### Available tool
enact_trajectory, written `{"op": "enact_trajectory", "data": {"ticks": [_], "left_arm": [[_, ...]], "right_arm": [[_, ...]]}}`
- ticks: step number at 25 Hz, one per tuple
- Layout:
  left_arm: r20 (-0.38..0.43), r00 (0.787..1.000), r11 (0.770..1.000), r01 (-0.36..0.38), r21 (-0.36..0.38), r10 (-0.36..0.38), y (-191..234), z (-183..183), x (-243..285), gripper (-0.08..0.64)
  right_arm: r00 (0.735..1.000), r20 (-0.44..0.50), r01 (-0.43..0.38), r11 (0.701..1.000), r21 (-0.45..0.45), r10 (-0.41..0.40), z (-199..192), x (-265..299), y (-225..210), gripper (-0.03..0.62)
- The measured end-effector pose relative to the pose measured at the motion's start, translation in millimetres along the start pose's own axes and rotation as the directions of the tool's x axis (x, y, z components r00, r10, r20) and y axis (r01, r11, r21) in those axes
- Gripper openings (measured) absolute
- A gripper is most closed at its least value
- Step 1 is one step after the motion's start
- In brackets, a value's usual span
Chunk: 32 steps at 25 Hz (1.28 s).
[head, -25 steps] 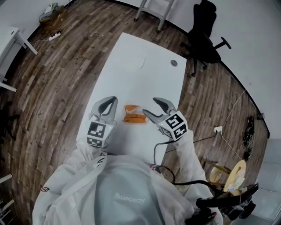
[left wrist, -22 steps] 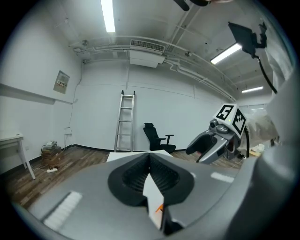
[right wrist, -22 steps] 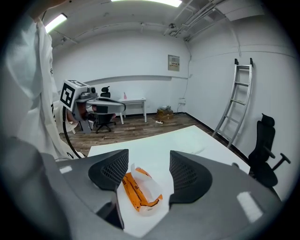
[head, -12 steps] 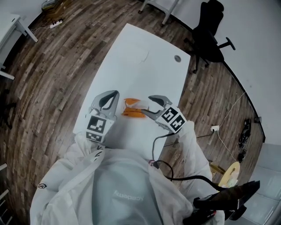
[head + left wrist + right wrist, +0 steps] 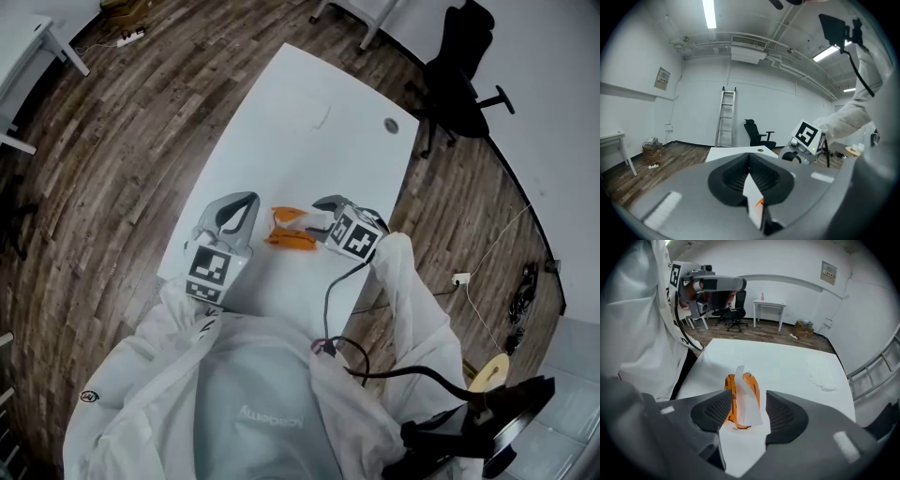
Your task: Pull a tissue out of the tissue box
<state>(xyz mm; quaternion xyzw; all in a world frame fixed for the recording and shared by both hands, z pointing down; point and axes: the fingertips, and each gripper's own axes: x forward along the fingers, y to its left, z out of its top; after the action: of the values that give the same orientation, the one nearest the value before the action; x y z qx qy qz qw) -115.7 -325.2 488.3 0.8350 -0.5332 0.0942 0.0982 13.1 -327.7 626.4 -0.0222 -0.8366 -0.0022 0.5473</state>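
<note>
An orange tissue box (image 5: pixel 287 240) lies on the white table (image 5: pixel 309 141), with a white tissue (image 5: pixel 746 401) standing up out of its slot. My right gripper (image 5: pixel 316 218) points steeply down over the box. In the right gripper view its jaws (image 5: pixel 749 414) stand open on either side of the tissue, pads clear of it; they have just been closing. My left gripper (image 5: pixel 249 201) hovers left of the box, shut and holding nothing. Through the narrow slit of its jaws (image 5: pixel 750 171) a bit of the orange box (image 5: pixel 760 202) shows.
A thin flat tissue (image 5: pixel 820 378) lies farther out on the table, near a cable hole (image 5: pixel 391 125). A black office chair (image 5: pixel 459 80) stands beyond the far corner. A ladder (image 5: pixel 725 117) leans on the wall. A cable (image 5: pixel 330 291) trails from the right gripper.
My right gripper has come down and tipped forward over the box, so the tissue now stands between its jaws. The left gripper has stayed put.
</note>
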Motion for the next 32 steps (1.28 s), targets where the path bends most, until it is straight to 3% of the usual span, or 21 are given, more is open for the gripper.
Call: {"op": "enact_trajectory", "data": {"ticks": [14,18,32], "left_arm": [[-0.035,0.999,1.0,-0.013,-0.015,0.013,-4,-16,-7,0.0],[-0.042,0.999,1.0,-0.015,-0.016,0.014,-5,-19,-7,0.0],[-0.089,0.996,0.998,-0.032,-0.051,0.027,-4,-42,-5,0.0]], "right_arm": [[0.989,-0.083,-0.129,0.988,-0.089,0.122,-2,34,8,0.203],[0.989,-0.091,-0.128,0.986,-0.105,0.119,-3,42,9,0.161],[0.987,-0.065,-0.153,0.984,-0.095,0.147,3,54,16,0.112]]}}
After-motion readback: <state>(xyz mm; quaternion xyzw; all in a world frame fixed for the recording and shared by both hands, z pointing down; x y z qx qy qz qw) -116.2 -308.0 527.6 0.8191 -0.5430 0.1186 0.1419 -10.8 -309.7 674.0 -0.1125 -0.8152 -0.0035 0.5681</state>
